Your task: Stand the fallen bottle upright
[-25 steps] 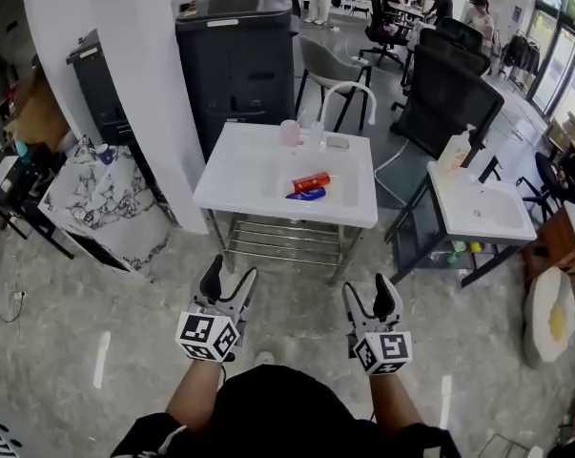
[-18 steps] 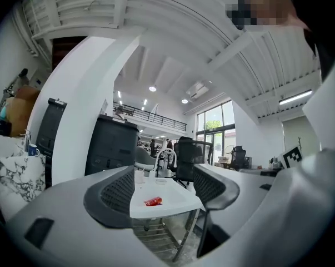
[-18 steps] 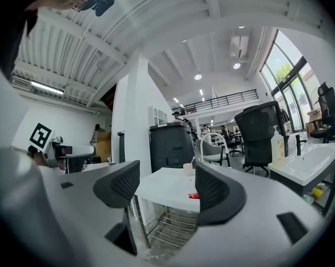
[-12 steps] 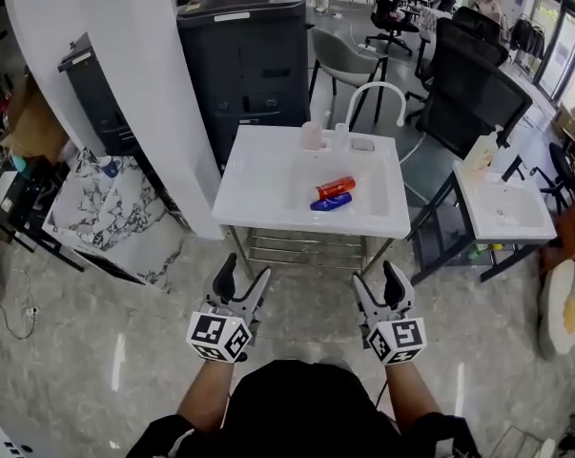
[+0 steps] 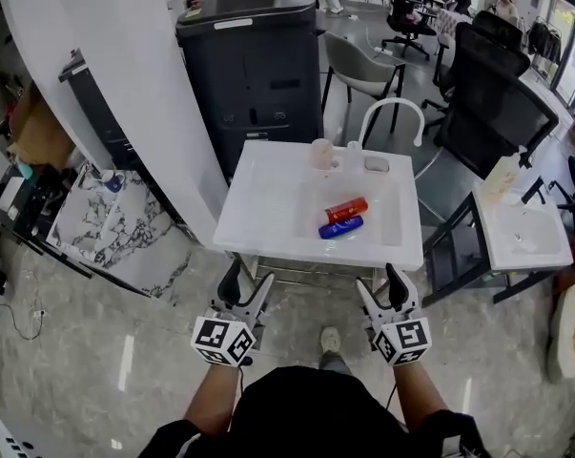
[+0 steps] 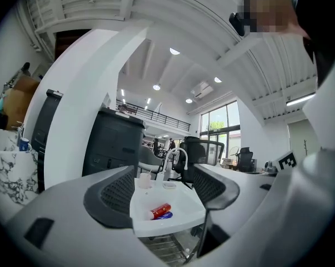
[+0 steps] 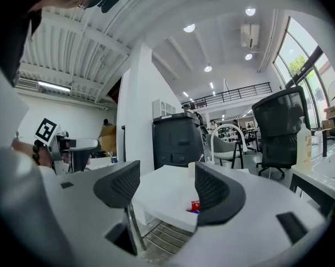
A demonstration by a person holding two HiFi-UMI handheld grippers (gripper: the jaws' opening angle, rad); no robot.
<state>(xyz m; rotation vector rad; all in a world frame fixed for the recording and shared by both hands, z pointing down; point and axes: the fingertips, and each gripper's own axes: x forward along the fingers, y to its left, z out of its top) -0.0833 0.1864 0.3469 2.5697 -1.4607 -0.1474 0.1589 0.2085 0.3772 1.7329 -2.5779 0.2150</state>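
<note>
A red bottle (image 5: 346, 209) lies on its side in the basin of a white sink unit (image 5: 258, 208), with a blue bottle (image 5: 340, 227) lying against its near side. The left gripper view shows the red bottle (image 6: 160, 210) and the blue bottle (image 6: 166, 216) between the jaws, far off. My left gripper (image 5: 246, 288) and right gripper (image 5: 382, 289) are both open and empty, held side by side short of the sink's front edge. In the right gripper view only a bit of the red bottle (image 7: 194, 206) shows past the right jaw.
A white curved tap (image 5: 392, 114), a pale cup (image 5: 321, 153) and a small dish (image 5: 376, 164) sit at the sink's back. A dark cabinet (image 5: 254, 65) stands behind, a white pillar (image 5: 125, 84) to the left, a second sink (image 5: 523, 232) and office chairs to the right.
I have walked closer to the sink: it and the bottles now sit lower and larger in the head view. Both grippers stay open and empty, side by side.
</note>
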